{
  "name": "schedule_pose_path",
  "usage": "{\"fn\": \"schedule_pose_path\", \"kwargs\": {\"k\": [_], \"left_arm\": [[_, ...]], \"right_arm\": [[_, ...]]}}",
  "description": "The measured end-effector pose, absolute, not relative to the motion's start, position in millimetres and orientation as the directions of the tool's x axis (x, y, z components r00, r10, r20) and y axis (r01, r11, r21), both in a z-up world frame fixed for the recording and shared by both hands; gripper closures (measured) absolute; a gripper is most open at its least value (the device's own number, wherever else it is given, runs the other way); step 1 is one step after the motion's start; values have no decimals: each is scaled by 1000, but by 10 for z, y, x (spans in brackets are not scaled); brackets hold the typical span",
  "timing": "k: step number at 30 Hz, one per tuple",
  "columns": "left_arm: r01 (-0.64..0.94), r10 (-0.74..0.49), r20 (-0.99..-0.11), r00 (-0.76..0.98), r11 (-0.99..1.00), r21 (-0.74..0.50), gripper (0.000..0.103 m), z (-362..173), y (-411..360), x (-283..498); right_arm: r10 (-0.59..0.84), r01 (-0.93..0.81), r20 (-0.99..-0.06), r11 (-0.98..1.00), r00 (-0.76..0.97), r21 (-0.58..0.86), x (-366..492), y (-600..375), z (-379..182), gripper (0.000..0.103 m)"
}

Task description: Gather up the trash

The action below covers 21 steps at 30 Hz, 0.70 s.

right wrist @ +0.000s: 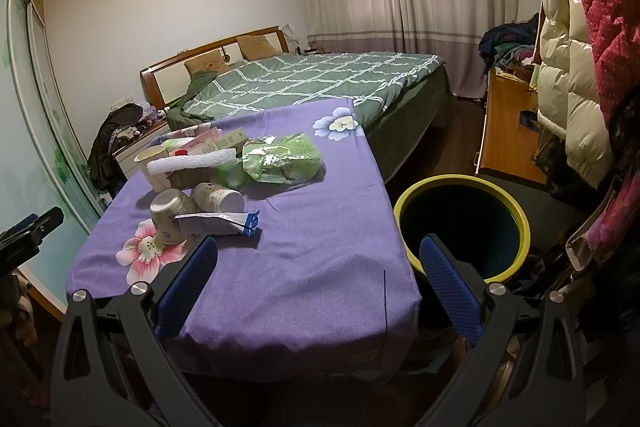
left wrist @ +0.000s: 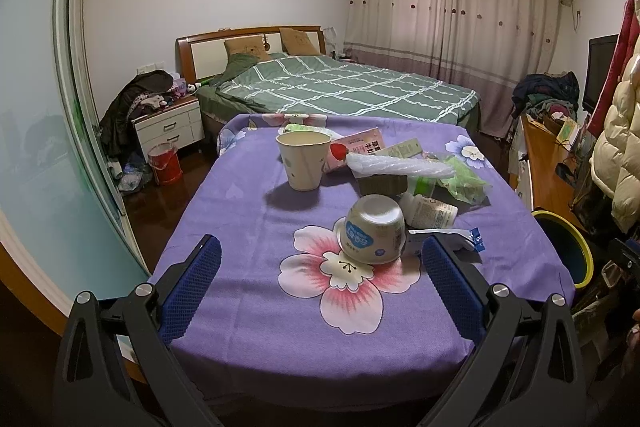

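Observation:
Trash lies on a table with a purple flowered cloth [left wrist: 248,227] [right wrist: 328,227]. A tipped paper cup [left wrist: 372,231] [right wrist: 170,213] lies nearest, beside a white bottle [left wrist: 432,213] [right wrist: 220,199] and a white-and-blue wrapper [left wrist: 452,239] [right wrist: 216,221]. An upright cup [left wrist: 303,159] [right wrist: 150,157], a foam roll [left wrist: 400,167] [right wrist: 192,161], a pink carton [left wrist: 356,147] and a green plastic bag [left wrist: 464,177] [right wrist: 280,159] lie farther back. My left gripper [left wrist: 320,267] is open and empty, just short of the tipped cup. My right gripper [right wrist: 318,267] is open and empty over the table's near right corner.
A dark bin with a yellow rim [right wrist: 460,223] [left wrist: 564,251] stands on the floor right of the table. A green bed [left wrist: 344,87] lies behind. A wooden desk [right wrist: 508,131] and hanging coats [right wrist: 572,67] are at the right; a nightstand [left wrist: 168,127] and red bucket [left wrist: 165,163] at the left.

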<state>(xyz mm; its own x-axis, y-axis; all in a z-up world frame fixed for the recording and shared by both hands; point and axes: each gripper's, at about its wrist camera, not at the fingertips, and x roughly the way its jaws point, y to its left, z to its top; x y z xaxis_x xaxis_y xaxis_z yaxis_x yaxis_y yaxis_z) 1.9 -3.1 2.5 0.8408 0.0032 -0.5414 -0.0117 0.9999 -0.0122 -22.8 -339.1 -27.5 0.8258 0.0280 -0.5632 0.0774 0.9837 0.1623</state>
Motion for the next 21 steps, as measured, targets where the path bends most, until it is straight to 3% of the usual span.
{"fn": "schedule_pose_path", "kwargs": {"k": [21], "left_arm": [[-1, 0, -552, 834, 1000, -2, 4, -26, -116, 58]], "right_arm": [[27, 82, -569, 983, 822, 165, -212, -3369, -310, 6]]}}
